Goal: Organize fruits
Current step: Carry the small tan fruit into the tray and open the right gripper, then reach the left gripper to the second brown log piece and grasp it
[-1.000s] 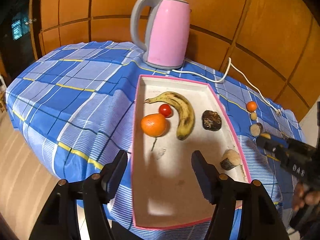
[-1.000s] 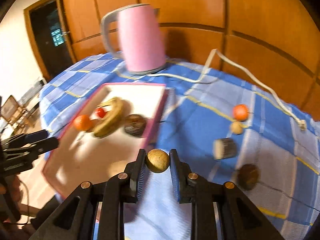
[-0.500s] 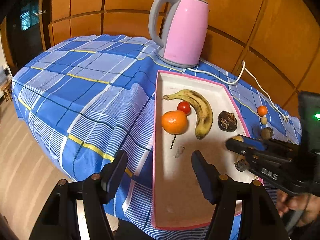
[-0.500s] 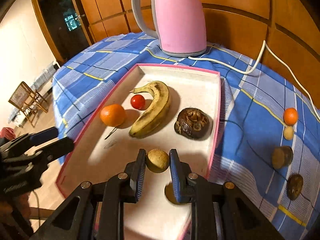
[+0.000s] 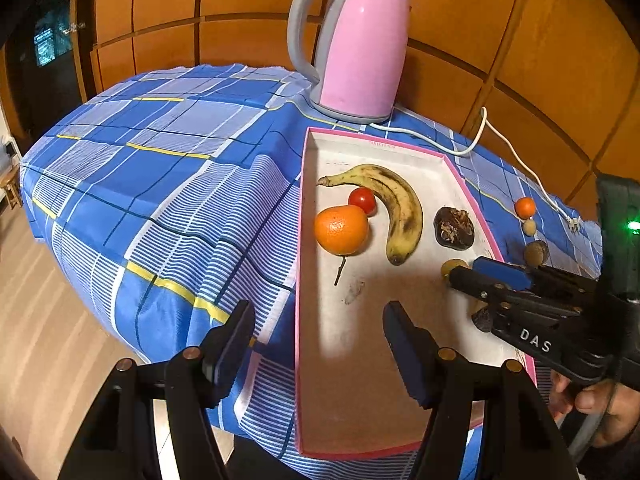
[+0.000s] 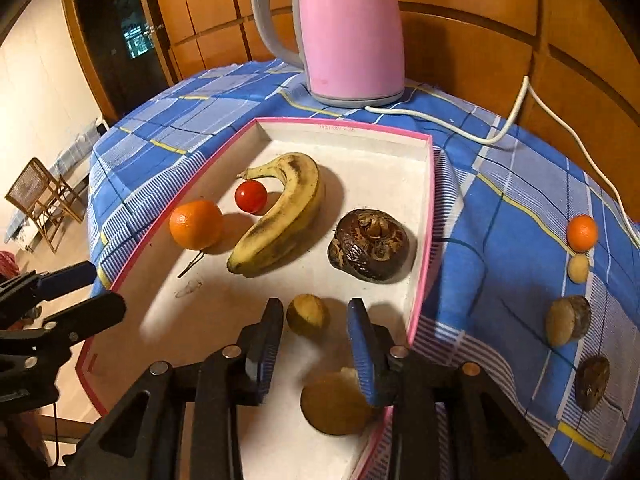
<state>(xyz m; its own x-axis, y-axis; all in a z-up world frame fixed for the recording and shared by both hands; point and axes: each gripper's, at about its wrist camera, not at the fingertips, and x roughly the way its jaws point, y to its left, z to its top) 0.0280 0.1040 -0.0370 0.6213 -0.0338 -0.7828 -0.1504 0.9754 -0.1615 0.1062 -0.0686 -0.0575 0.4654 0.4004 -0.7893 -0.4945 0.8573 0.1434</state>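
Right gripper [image 6: 316, 344] jaws just opened, now spread; small tan fruit [image 6: 307, 315] sits loose between the pads on the tray [image 6: 352, 128] floor. Brown cut fruit [image 6: 335, 404] lies right below the tips, near the tray's right wall. Left gripper [image 5: 316, 348] hangs half-spread and empty over the tray's left edge. Further in: dark wrinkled fruit [image 6: 369, 245], banana [image 6: 280, 220], orange [image 6: 196, 224], tomato [image 6: 251, 196]. Four more fruits on the tablecloth [image 6: 500, 240] to the right. Pink kettle [image 6: 348, 32] behind the tray.

"DAS" on the right gripper [image 5: 460, 276]
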